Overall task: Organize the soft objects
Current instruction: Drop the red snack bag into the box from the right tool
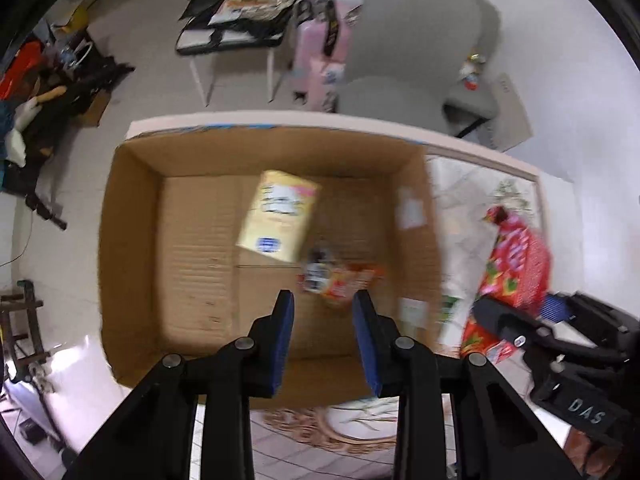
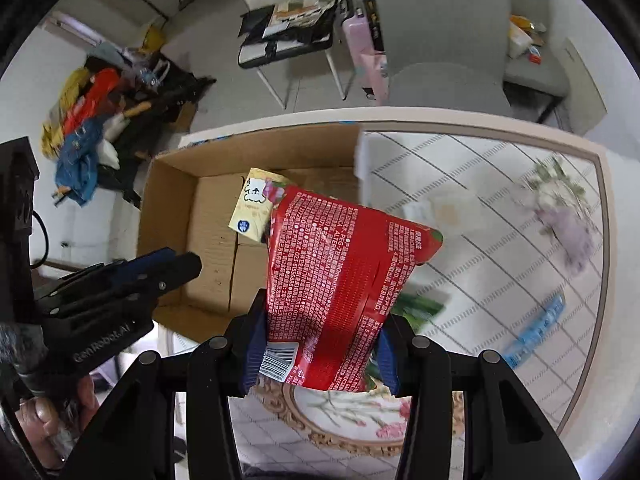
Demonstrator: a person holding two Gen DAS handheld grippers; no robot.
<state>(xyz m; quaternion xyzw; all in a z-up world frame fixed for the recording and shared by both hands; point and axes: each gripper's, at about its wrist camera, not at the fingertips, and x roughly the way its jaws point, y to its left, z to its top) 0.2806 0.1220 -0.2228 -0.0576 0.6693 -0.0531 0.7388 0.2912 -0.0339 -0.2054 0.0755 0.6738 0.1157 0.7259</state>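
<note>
An open cardboard box (image 1: 132, 240) stands on the table; it also shows in the right wrist view (image 2: 168, 208). Inside lie a yellow tissue pack (image 1: 276, 212), also seen from the right wrist (image 2: 252, 208), and a small orange snack packet (image 1: 340, 280). My left gripper (image 1: 324, 308) is open and empty above the box's near side, just over the snack packet. My right gripper (image 2: 320, 344) is shut on a red soft pack (image 2: 340, 276) and holds it upright above the table, right of the box. The red pack also shows in the left wrist view (image 1: 516, 264).
The table (image 2: 500, 208) has a floral tiled cover. A blue packet (image 2: 536, 328) and a green packet (image 2: 420, 308) lie on it to the right. A grey chair (image 1: 416, 48) stands behind the table. Clutter and another chair fill the floor beyond.
</note>
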